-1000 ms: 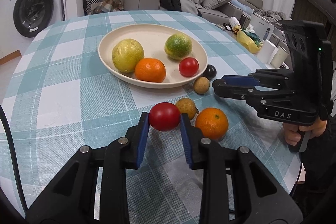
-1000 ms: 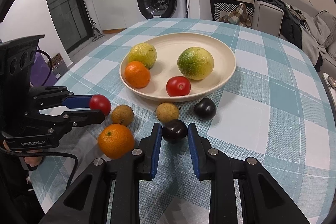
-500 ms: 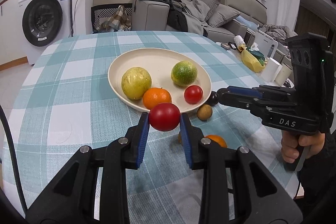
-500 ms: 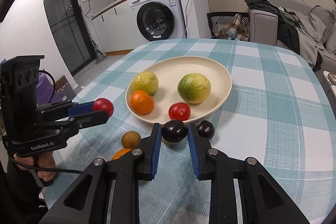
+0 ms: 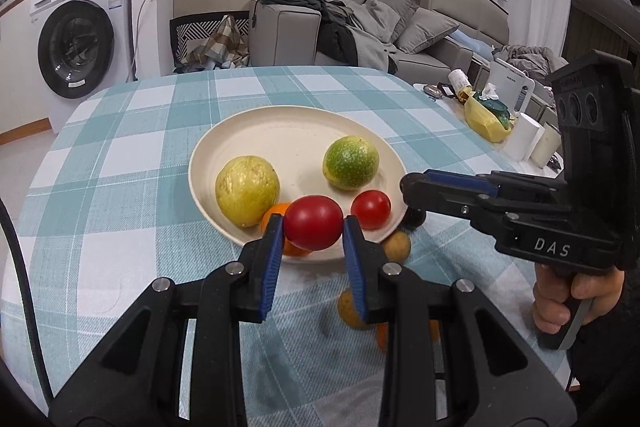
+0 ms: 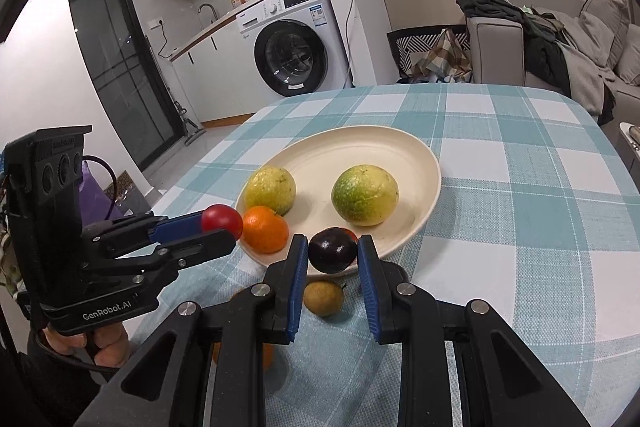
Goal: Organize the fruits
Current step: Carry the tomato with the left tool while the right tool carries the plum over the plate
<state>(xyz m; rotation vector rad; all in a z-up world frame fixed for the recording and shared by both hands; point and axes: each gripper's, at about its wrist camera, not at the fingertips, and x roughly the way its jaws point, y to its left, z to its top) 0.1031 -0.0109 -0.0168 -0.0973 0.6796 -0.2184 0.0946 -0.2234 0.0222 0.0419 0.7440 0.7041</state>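
Crosswise: tomato (image 5: 313,223) in left gripper (image 5: 310,227)

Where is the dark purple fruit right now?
The dark purple fruit is clamped in the right gripper, held above the near rim of the cream plate, just right of the orange.

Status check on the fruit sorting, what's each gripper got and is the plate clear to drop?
Left gripper shut on red tomato. Right gripper shut on dark plum. Both held up near plate edge. Plate's near side crowded; far half bare.
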